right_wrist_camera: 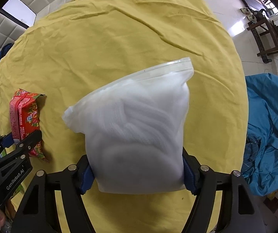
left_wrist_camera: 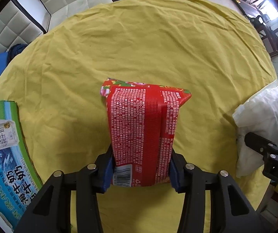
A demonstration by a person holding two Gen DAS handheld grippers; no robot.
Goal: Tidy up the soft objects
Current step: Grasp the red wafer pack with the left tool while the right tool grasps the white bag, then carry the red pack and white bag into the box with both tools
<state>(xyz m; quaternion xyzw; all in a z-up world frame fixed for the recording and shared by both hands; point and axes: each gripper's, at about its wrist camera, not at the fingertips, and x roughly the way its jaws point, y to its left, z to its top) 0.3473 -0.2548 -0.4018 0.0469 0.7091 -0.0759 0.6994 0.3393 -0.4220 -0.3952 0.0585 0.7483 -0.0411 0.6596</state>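
Observation:
A red wet-wipe pack (left_wrist_camera: 142,128) with white print and a flowered end stands between the blue pads of my left gripper (left_wrist_camera: 141,167), which is shut on its lower part. From the right wrist view the same red pack (right_wrist_camera: 25,116) and left gripper (right_wrist_camera: 22,141) sit at the left. A translucent white bag (right_wrist_camera: 137,128) stuffed with soft white filling fills the jaws of my right gripper (right_wrist_camera: 138,176). Its blue pads press on both of the bag's sides. Both point down over the yellow cloth (left_wrist_camera: 139,44). At the left wrist view's right edge are the white bag (left_wrist_camera: 261,120) and one right-gripper finger (left_wrist_camera: 255,143).
A green and blue milk carton box (left_wrist_camera: 3,145) lies at the table's left edge. Crumpled blue fabric (right_wrist_camera: 271,128) is heaped beyond the right edge. A white quilted sofa (left_wrist_camera: 12,25) stands behind the table, with tiled floor and dark furniture further back.

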